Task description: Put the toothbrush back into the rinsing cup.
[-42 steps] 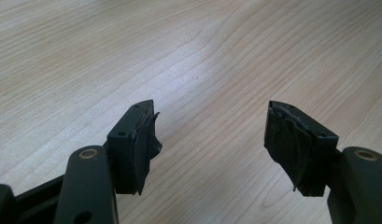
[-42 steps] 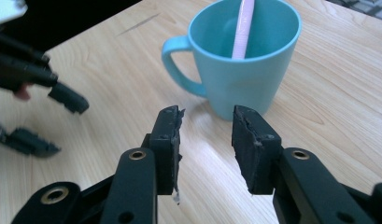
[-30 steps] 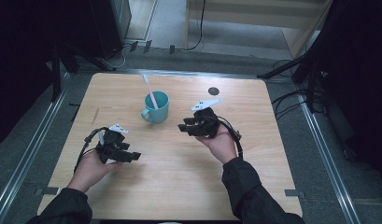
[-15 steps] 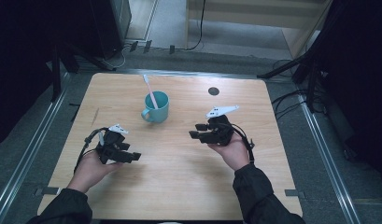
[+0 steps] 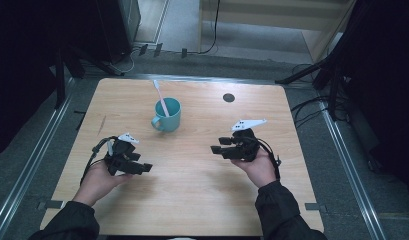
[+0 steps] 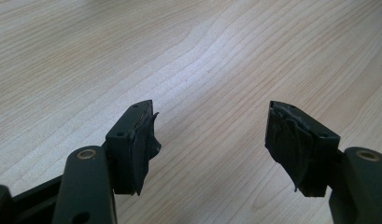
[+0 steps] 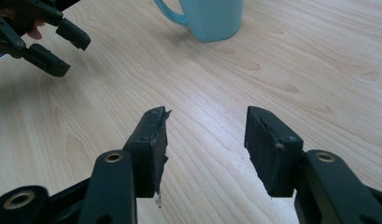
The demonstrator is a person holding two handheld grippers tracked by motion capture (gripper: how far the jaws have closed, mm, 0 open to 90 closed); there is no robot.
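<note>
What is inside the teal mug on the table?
A white stick-like utensil stands in the teal mug, leaning over its far rim. Its lower end is hidden by the wall.

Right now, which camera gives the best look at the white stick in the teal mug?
The high view: the white stick leans out of the teal mug there. The right gripper view catches the mug's lower body and handle.

High view looks down from above on the pale wooden table (image 5: pixel 192 190); both gripper views skim it closely; the right one shares the teal ceramic mug (image 7: pixel 212 18), upper centre.
</note>
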